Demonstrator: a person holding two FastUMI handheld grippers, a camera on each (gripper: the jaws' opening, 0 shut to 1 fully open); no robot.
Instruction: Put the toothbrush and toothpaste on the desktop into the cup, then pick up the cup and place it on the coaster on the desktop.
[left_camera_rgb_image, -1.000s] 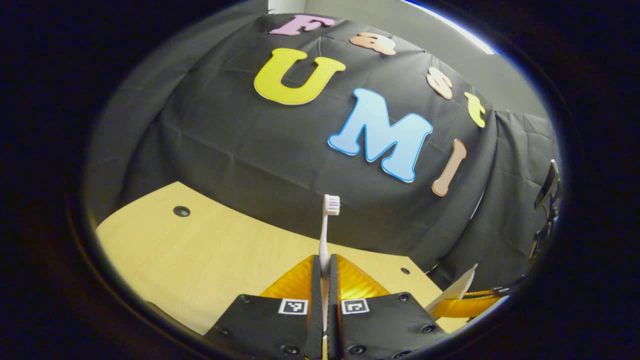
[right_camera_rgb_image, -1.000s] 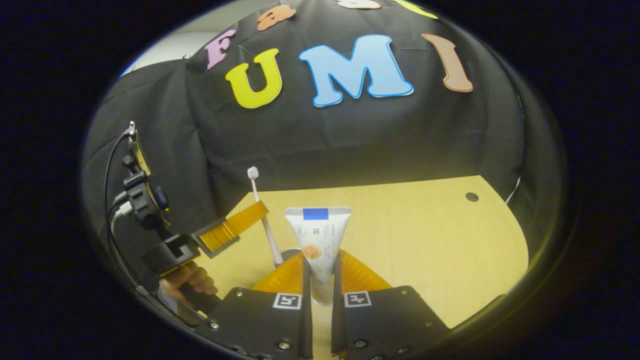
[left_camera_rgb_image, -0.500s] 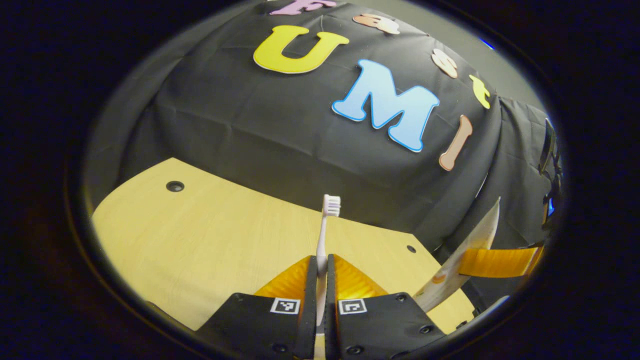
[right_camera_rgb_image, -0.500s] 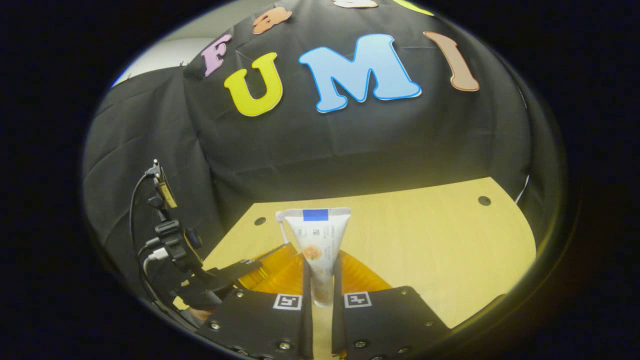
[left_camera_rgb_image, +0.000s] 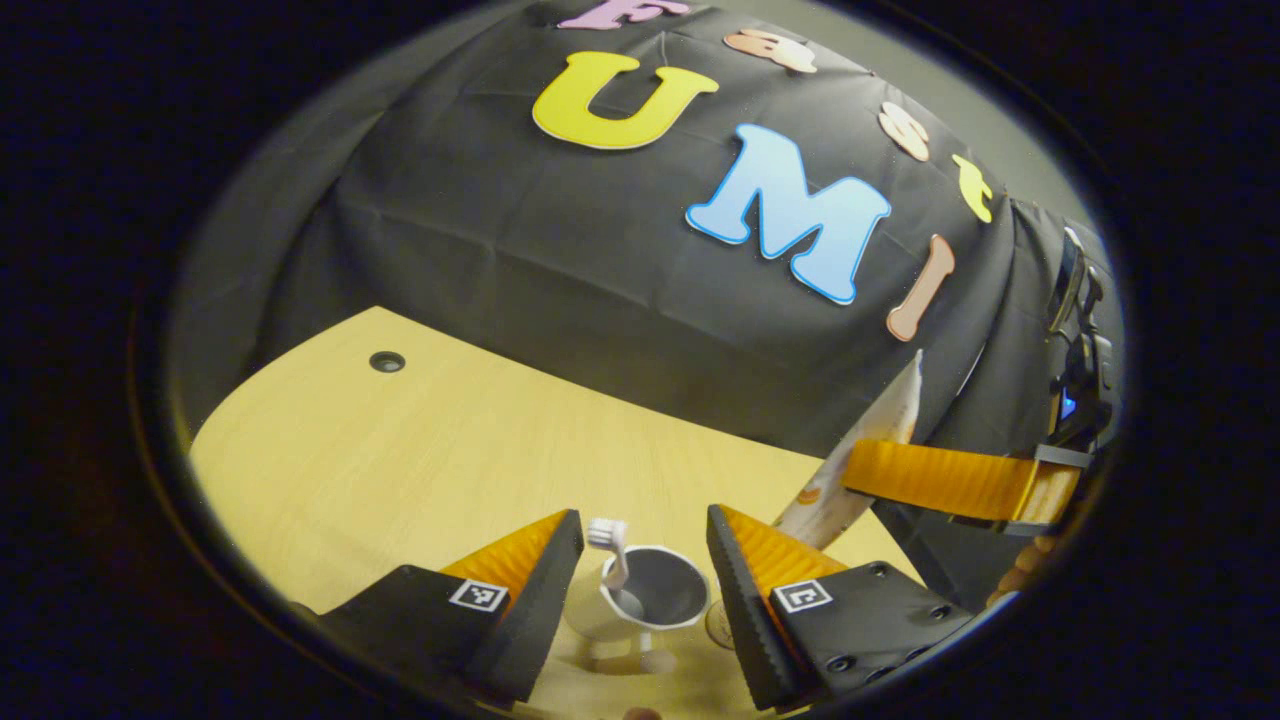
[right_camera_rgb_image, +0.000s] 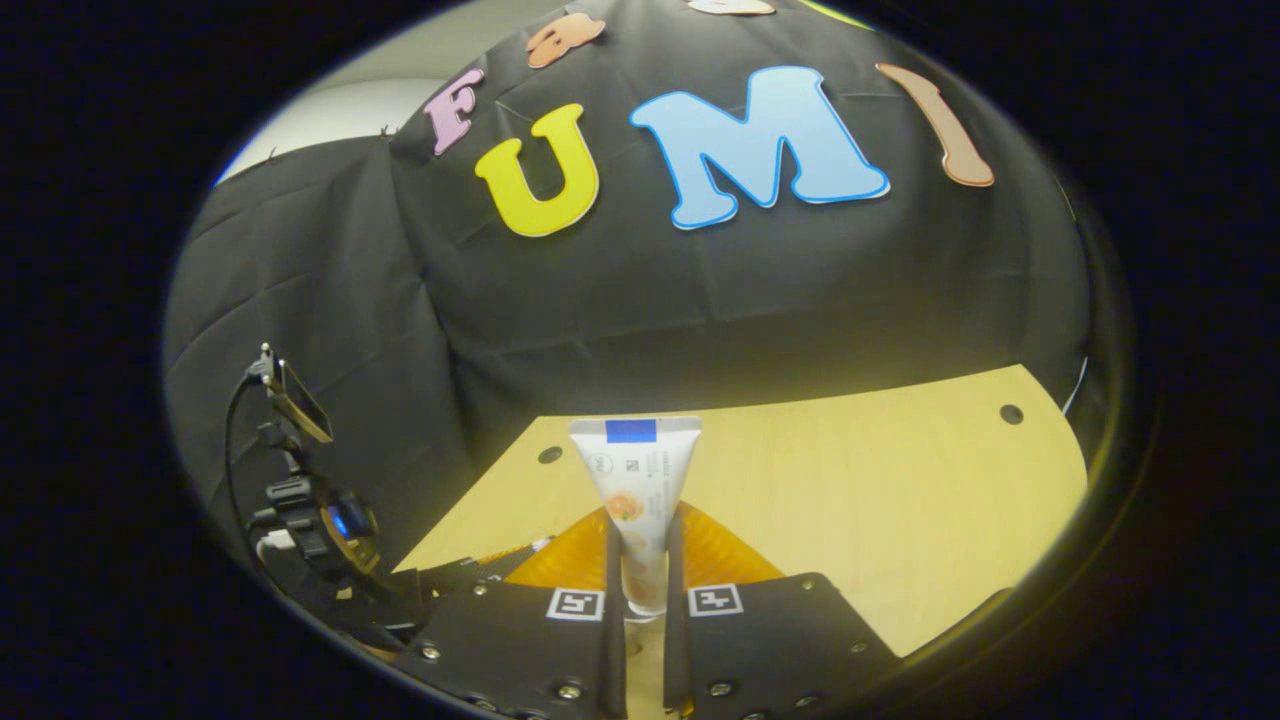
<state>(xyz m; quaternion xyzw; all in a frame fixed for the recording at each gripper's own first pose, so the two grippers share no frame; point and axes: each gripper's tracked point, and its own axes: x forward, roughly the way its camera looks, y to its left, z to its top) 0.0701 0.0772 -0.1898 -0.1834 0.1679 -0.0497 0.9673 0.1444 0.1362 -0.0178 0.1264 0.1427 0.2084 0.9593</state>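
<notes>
A grey cup (left_camera_rgb_image: 650, 592) stands on a light wooden table (left_camera_rgb_image: 420, 450), seen from above in the left gripper view. A toothbrush (left_camera_rgb_image: 610, 555) stands inside the cup, leaning on its rim, bristle head up. The left gripper (left_camera_rgb_image: 640, 560) hangs over the cup with its fingers spread wide, one on each side of the cup and touching neither cup nor toothbrush.

Just beside it, toward the table's right edge, the right gripper (left_camera_rgb_image: 880, 475) holds a white toothpaste (left_camera_rgb_image: 870, 450) tube tilted in the air above the table. In the right gripper view, the right gripper (right_camera_rgb_image: 640, 570) has both fingers pressed on the tube (right_camera_rgb_image: 635, 500), which stands upright, flat crimped end on top. The left gripper's body shows at that view's lower left.

A round hole (left_camera_rgb_image: 386, 361) sits near the table's far left corner. Black cloth hangs behind the table.
</notes>
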